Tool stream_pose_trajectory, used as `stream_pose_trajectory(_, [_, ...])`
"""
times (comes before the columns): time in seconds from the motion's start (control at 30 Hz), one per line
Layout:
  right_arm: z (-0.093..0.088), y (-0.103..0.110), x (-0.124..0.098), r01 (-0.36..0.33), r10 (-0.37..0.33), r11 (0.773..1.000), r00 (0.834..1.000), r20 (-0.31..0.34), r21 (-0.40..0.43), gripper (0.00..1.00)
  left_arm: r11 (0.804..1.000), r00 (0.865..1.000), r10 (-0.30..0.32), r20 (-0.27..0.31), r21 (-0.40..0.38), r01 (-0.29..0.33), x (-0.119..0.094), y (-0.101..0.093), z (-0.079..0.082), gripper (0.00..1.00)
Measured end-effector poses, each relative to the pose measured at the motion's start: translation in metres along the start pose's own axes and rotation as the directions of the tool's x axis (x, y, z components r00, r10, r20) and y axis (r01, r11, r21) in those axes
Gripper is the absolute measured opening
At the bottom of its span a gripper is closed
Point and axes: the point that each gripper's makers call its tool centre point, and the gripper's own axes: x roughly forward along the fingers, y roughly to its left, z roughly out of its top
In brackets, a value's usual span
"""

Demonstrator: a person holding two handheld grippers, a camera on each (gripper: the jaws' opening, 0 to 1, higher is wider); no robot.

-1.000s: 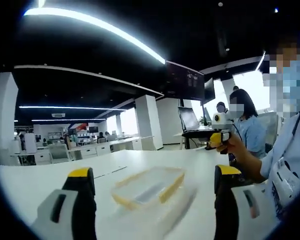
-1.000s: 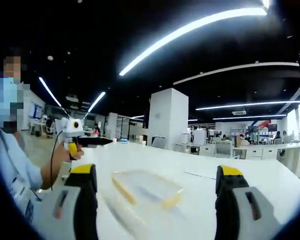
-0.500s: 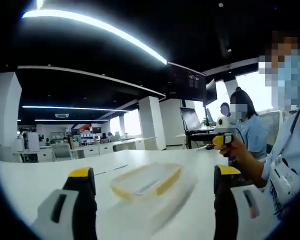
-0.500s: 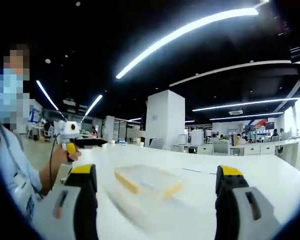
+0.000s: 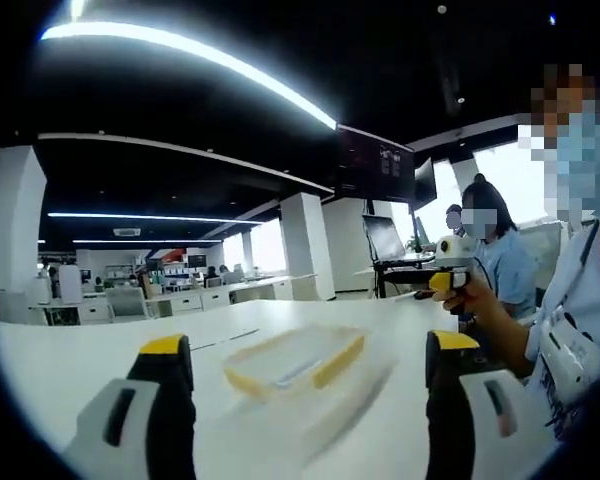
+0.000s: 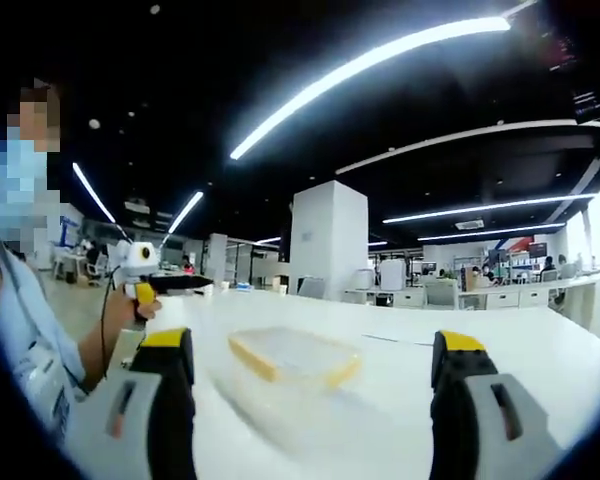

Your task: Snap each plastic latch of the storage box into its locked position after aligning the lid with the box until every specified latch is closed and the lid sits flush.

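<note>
A clear box (image 5: 298, 362) with a yellow-trimmed lid (image 5: 280, 350) is lying on a white table (image 5: 70, 355), ahead of both grippers and touched by neither. In the left gripper view the box is sitting between the two jaws, slightly left of centre, and nothing can be made out inside it; the blur hides whether the lid is flush or the latches are closed. In the right gripper view the same box (image 6: 295, 362) is resting on the table (image 6: 540, 350) between that gripper's jaws, its yellow rim facing the camera.

The left gripper (image 5: 305, 352) is standing wide open with nothing between its jaws. The right gripper (image 6: 315, 345) is likewise spread wide and holding nothing.

The person is holding each tool by its grip: the right hand (image 5: 472, 296) is showing at the right of the left gripper view, the left hand (image 6: 125, 312) at the left of the right gripper view.
</note>
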Motion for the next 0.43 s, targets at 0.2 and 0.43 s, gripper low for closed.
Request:
stream_pose_trajectory(0.2, [-0.0012, -0.0016, 0.0005, 0.012, -0.012, 1.0, 1.0, -0.003, -0.01, 1.0, 1.0, 1.0, -0.012, 0.014, -0.014, 0.013, 0.0, -0.0007, 0.0001, 0.99])
stream_pose_trajectory(0.43, [-0.0022, -0.0029, 0.0016, 0.027, -0.027, 1.0, 1.0, 0.002, -0.015, 1.0, 1.0, 1.0, -0.008, 0.004, -0.013, 0.008, 0.0008, 0.0005, -0.0018, 0.99])
